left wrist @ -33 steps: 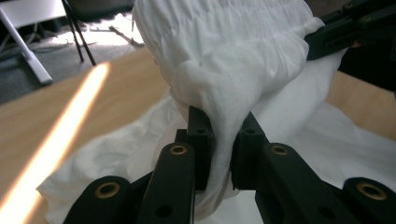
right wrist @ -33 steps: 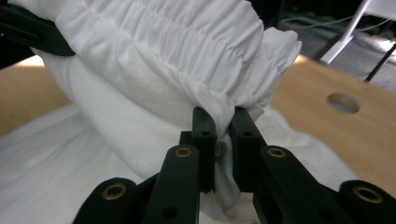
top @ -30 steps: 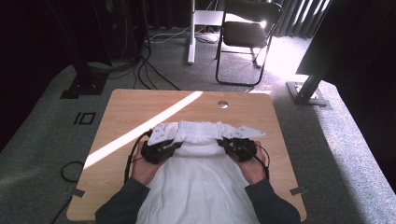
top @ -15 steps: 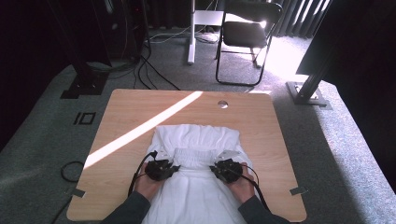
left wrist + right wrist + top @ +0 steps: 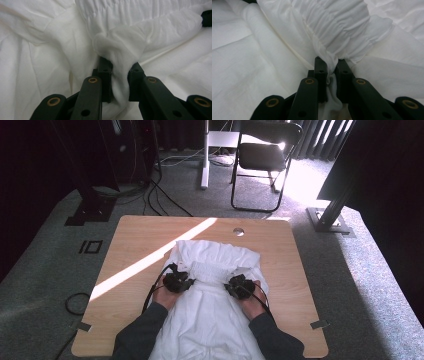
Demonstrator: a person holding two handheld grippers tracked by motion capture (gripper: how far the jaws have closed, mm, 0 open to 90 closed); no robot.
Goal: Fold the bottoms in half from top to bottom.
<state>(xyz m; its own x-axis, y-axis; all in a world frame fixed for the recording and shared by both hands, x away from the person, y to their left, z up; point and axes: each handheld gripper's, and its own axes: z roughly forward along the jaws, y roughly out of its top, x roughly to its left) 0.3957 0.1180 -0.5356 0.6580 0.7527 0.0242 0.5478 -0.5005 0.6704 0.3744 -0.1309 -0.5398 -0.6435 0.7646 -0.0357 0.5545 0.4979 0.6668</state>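
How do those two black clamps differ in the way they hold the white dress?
The left hand-held gripper pinches a thick, smooth bunch of the white dress, its jaws standing wider. The right hand-held gripper nips a thin fold at the gathered elastic band, jaws nearly together. Both are shut on the cloth, on the wooden table.

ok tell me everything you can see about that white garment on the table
The garment is white, thin and soft-looking, like light cotton, with a gathered, elastic-looking band across it. It lies spread and rumpled on the wooden table, its near end reaching the table's near edge between the person's sleeves. The left gripper and right gripper each pinch a fold of fabric beside that band, jaws shut on the cloth.
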